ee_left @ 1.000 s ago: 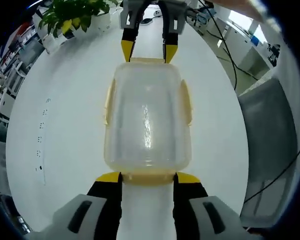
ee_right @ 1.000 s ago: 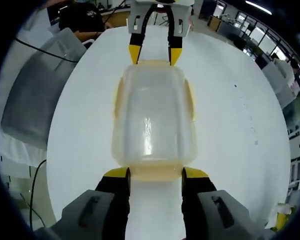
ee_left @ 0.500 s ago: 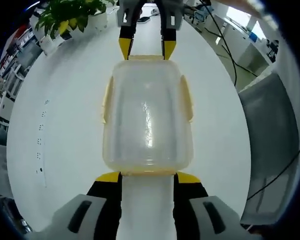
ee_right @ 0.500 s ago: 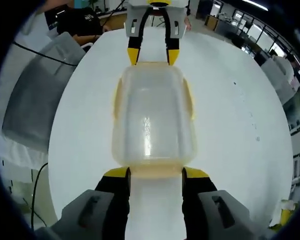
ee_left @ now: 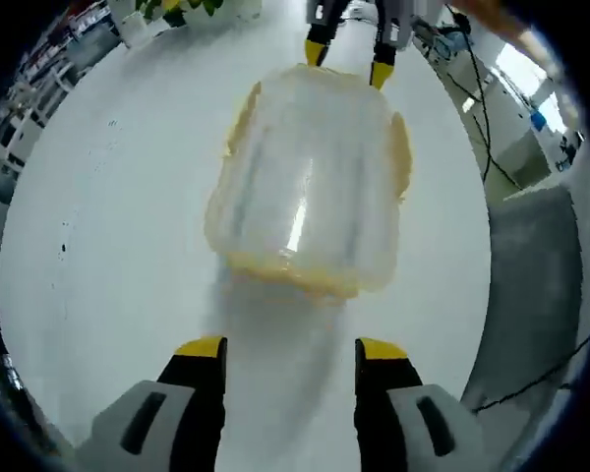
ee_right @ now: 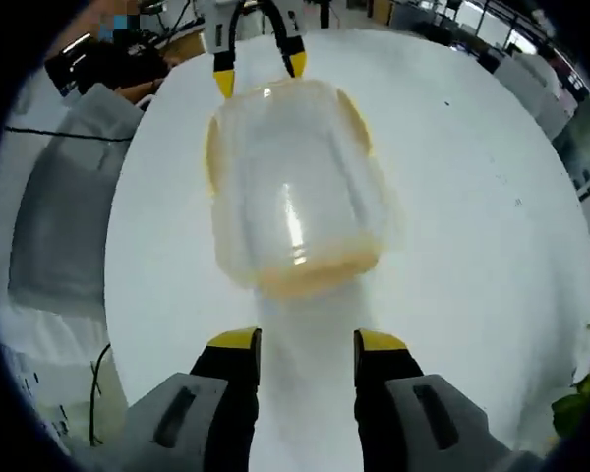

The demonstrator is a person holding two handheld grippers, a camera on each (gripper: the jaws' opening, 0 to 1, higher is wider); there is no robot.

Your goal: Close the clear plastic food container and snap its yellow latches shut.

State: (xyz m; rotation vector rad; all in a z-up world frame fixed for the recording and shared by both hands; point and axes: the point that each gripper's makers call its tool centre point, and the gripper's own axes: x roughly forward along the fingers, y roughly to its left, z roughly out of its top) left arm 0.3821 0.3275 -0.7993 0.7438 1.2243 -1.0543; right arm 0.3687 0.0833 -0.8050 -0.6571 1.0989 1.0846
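The clear plastic food container [ee_left: 310, 177] rests on the round white table [ee_left: 108, 246] with its lid on. Yellow latches [ee_left: 401, 162] show along its sides and ends; blur hides whether they lie flat. My left gripper [ee_left: 291, 349] is open, a short way back from the container's near end, with bare table between its jaws. In the right gripper view, the container [ee_right: 290, 187] lies ahead of my right gripper [ee_right: 308, 340], which is also open and apart from it. Each gripper appears beyond the far end in the other's view: the right gripper [ee_left: 349, 57], the left gripper [ee_right: 259, 69].
A potted plant [ee_left: 177, 8] stands at the table's far edge. A grey chair [ee_left: 541, 265] sits beside the table, seen again as the grey chair [ee_right: 59, 226]. Cables [ee_left: 472, 98] run off the table's side. A person [ee_right: 108, 59] sits beyond the table.
Both grippers have drawn back from the container's ends, where their tips sat against the end latches. Both views have tilted and are blurred by the motion.
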